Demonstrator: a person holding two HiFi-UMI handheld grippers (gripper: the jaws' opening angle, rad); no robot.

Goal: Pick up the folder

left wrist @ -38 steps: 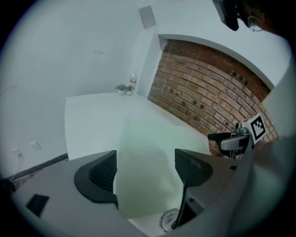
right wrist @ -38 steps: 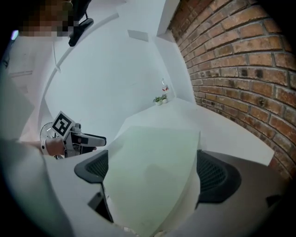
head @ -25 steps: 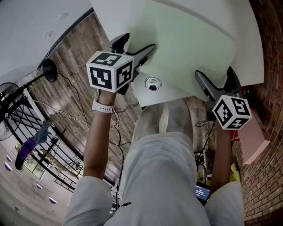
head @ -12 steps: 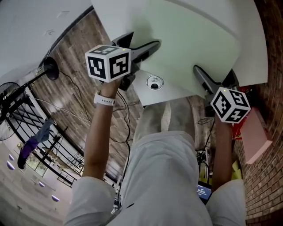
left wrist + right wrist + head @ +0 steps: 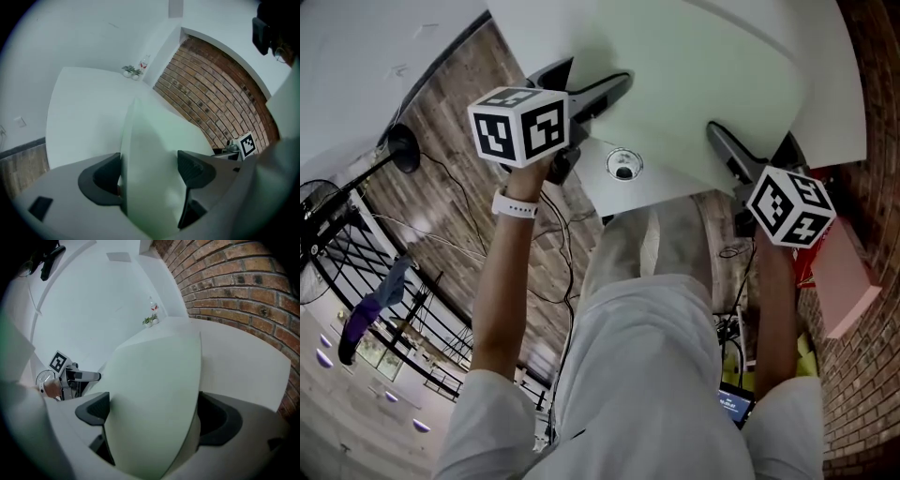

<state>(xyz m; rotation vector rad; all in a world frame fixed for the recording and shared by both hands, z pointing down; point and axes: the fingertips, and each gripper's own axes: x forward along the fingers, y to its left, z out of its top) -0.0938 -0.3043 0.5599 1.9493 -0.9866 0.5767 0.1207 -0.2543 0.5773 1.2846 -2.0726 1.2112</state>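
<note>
Folder [image 5: 698,75]: pale green, tilted, held up over the white worktop [image 5: 830,112] by both grippers.
Left gripper [image 5: 607,92]: fingers [image 5: 101,180] closed onto the folder's left edge, one on each face, nothing else between them.
Right gripper [image 5: 719,142]: fingers [image 5: 93,411] clamped on the folder's near edge, with the sheet filling the gap between them.
Head view only: marker cube [image 5: 520,125] on the left gripper, white watch [image 5: 517,204] on the left wrist, round cap [image 5: 623,165] set in the worktop, wooden floor [image 5: 469,187] below.
Left gripper view only: folder almost edge-on at its left side, small plants [image 5: 131,71] at the worktop's far corner, brick wall [image 5: 220,93] behind, right gripper's cube at the far right.
Right gripper view only: the folder's broad face, left gripper beyond its far edge.
</note>
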